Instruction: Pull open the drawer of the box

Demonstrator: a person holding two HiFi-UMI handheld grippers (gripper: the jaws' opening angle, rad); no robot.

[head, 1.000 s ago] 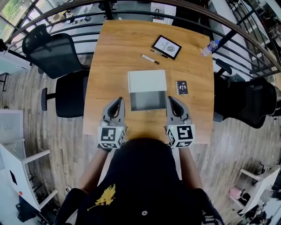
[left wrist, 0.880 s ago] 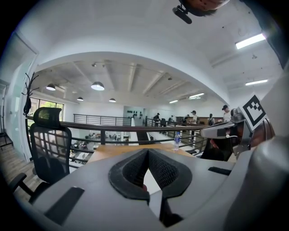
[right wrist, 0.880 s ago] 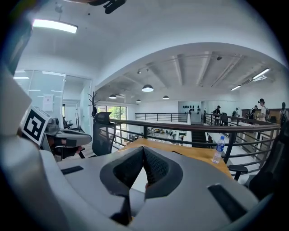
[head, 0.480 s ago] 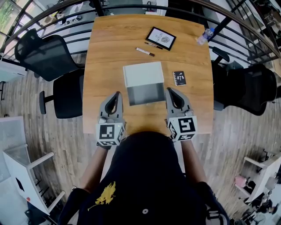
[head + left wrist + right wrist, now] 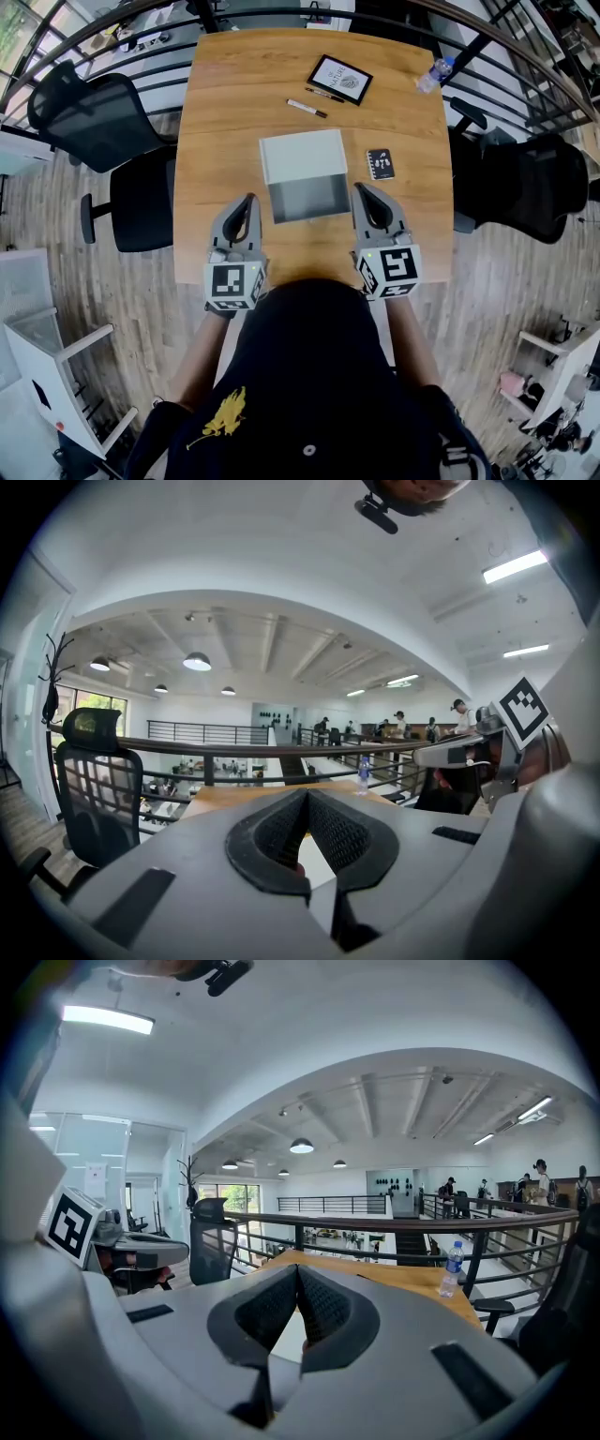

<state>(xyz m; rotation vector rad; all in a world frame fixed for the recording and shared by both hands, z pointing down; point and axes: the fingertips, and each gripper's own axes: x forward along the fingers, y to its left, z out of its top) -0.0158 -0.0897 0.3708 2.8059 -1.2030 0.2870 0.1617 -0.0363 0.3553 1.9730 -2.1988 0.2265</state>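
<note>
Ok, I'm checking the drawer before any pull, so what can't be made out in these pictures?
- Whether the white rectangular box has its drawer out: head view, steep from above, its grey near part reads either way.
- The box in the gripper views: the left hand-held gripper and right hand-held gripper fill the foreground.
- Print on the small black card: head view, too small.

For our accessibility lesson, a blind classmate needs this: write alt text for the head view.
A person at a wooden table holds the left gripper and the right gripper, both shut, on either side of a white box. Farther off lie a pen and a framed picture.
</note>
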